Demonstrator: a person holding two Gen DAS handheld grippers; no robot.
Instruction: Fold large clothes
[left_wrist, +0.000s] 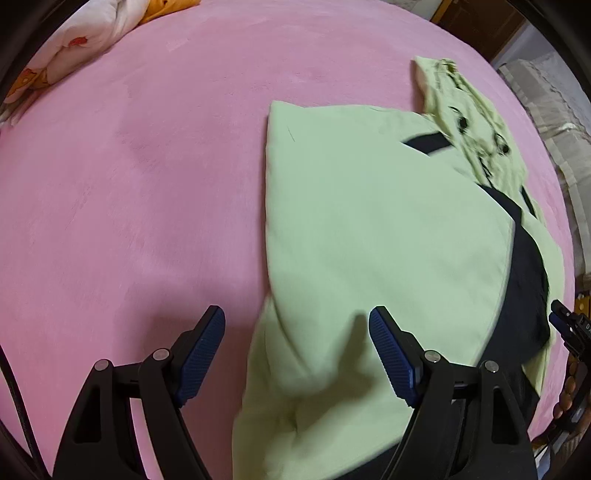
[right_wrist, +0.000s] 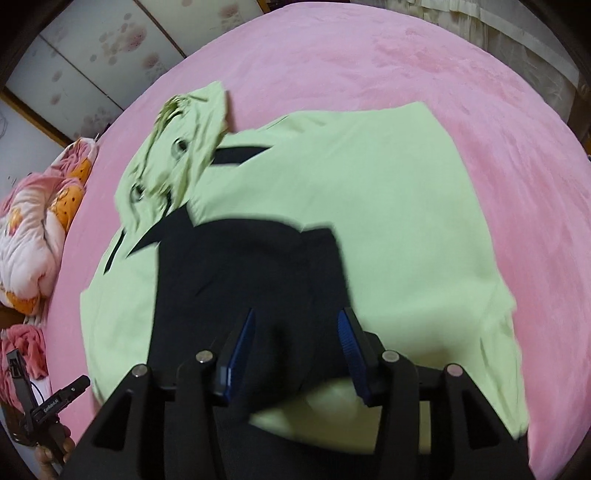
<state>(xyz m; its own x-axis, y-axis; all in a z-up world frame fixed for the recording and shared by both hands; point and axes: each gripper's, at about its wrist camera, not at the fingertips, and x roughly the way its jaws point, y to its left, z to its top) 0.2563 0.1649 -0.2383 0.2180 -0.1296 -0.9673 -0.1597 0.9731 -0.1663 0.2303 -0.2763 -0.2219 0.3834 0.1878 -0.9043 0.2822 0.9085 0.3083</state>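
The green jacket lay part-folded on the pink bed, long axis from its hood at 10 o'clock to the hem at 5 o'clock in the right wrist view. Its black panel could have slid back open, since the right gripper fingers stood half apart, gripping nothing. The left gripper gaped wide and empty above the near edge.

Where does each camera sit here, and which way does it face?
Left wrist: on the left tool, facing steeply down at the green garment's left edge on the pink blanket; its own open fingers show.
Right wrist: on the right tool, facing down at the garment's black panel; its own parted fingers and a hand show.
Shared: garment, blanket, floral quilt.
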